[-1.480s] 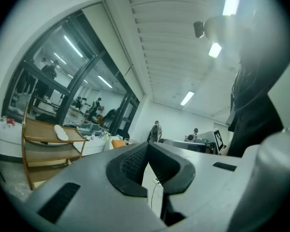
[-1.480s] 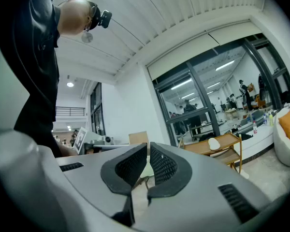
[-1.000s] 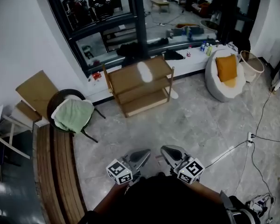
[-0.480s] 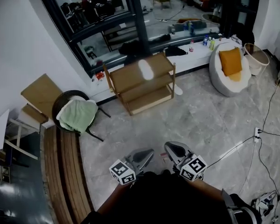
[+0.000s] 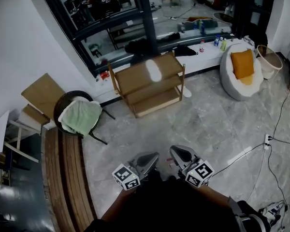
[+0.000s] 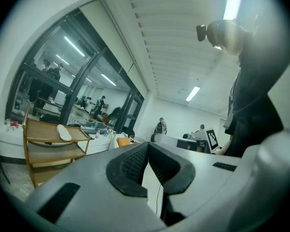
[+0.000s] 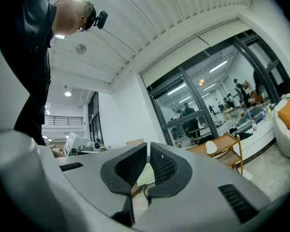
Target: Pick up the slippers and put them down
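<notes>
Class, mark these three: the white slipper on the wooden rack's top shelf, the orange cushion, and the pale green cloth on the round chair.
white slipper (image 5: pixel 153 70): head view, its middle.
orange cushion (image 5: pixel 242 64): head view, centre of its face.
pale green cloth (image 5: pixel 80 117): head view, middle of the fabric.

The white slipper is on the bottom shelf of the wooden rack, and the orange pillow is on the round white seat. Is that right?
Not quite. The white slipper lies on the top shelf of the wooden rack, not the bottom one. The head view shows this. The orange pillow is on the round white seat, as you said.
</notes>
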The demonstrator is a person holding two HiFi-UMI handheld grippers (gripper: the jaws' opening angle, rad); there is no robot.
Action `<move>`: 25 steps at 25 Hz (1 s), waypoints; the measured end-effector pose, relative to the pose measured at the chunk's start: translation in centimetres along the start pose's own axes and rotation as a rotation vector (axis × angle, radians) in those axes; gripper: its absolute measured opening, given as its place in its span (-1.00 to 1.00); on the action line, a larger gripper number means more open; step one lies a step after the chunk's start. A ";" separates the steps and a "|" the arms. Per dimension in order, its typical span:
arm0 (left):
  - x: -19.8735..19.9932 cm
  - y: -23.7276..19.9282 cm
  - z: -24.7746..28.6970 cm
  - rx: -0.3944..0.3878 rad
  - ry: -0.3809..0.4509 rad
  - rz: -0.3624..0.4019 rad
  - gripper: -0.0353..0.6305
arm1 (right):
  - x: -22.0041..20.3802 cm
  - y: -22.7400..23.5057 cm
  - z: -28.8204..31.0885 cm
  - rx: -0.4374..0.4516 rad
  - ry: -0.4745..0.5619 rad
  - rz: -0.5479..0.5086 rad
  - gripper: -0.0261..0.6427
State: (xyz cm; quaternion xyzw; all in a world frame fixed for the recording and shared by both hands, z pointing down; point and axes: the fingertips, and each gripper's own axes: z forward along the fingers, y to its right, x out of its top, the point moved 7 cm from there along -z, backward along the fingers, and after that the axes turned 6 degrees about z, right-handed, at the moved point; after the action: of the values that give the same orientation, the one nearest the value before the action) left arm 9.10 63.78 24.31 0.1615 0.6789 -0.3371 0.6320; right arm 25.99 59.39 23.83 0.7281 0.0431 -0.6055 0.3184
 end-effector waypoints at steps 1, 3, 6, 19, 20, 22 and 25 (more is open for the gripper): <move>0.1 -0.7 0.1 -0.004 0.006 -0.005 -0.86 | -0.1 0.2 0.7 -0.002 -0.008 0.000 -0.83; 0.2 -2.3 0.5 -0.014 0.010 -0.014 -0.86 | 0.0 0.9 1.9 -0.012 -0.024 -0.002 -0.83; 0.3 -5.2 1.6 -0.027 0.012 -0.037 -0.86 | 0.4 2.4 3.1 -0.047 -0.039 -0.008 -0.83; 4.9 -21.4 2.9 -0.105 0.054 -0.028 -0.86 | 2.4 7.6 17.2 -0.142 -0.046 -0.029 -0.83; 5.1 -22.5 2.7 -0.108 0.055 -0.030 -0.86 | 2.4 7.8 18.2 -0.151 -0.051 -0.028 -0.83; 5.4 -24.6 2.1 -0.112 0.056 -0.033 -0.86 | 2.4 8.2 20.0 -0.165 -0.059 -0.027 -0.83; 5.4 -27.8 1.5 -0.114 0.055 -0.044 -0.86 | 1.9 8.9 22.5 -0.180 -0.061 -0.015 -0.83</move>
State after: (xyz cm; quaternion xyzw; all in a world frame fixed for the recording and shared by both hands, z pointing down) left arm -8.49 41.64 26.14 0.1195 0.7175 -0.3069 0.6137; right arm 11.23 40.11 24.27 0.6774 0.0929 -0.6235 0.3791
